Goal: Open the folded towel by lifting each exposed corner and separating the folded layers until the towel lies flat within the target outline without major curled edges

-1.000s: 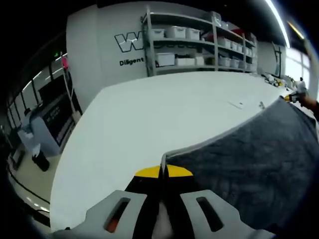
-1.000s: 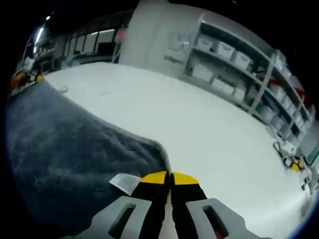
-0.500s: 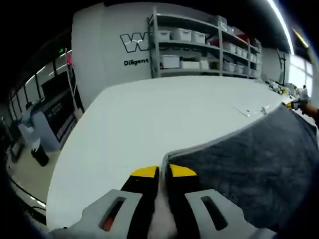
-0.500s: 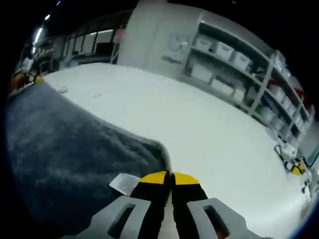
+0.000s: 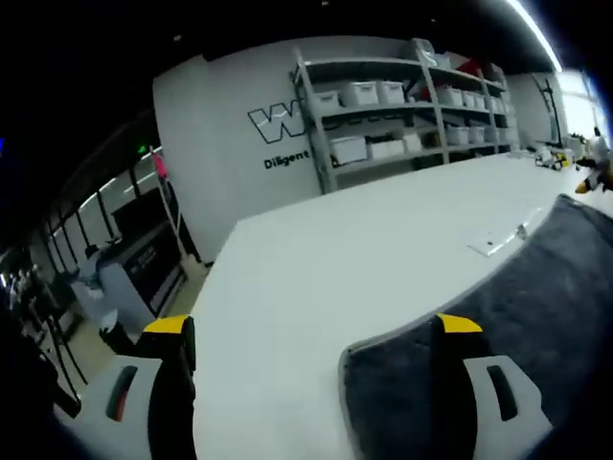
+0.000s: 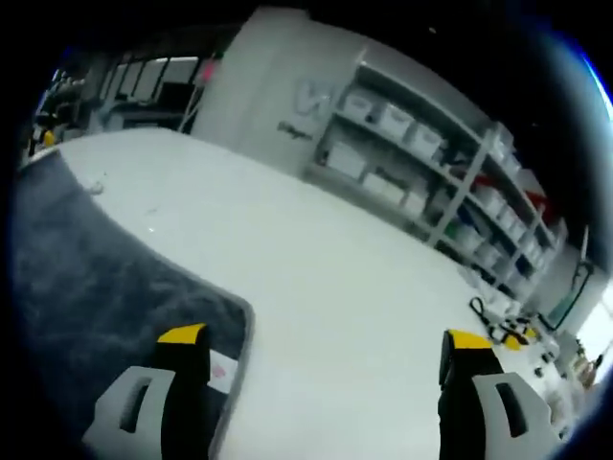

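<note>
Towel (image 5: 498,316) corners lie between both spread tongs (image 5: 311,335), untouched.

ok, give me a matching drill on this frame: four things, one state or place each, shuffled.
Things:
1. left gripper
2. towel
3. label tag
4. shelving

States or places:
A. stands against the far wall, loaded with pale bins
B. lies dark grey on the white table, corner between the jaws
C. jaws wide apart, holding nothing
D. small and white, at the towel's corner by the right gripper

Pairs: 1-C, 2-B, 3-D, 4-A
</note>
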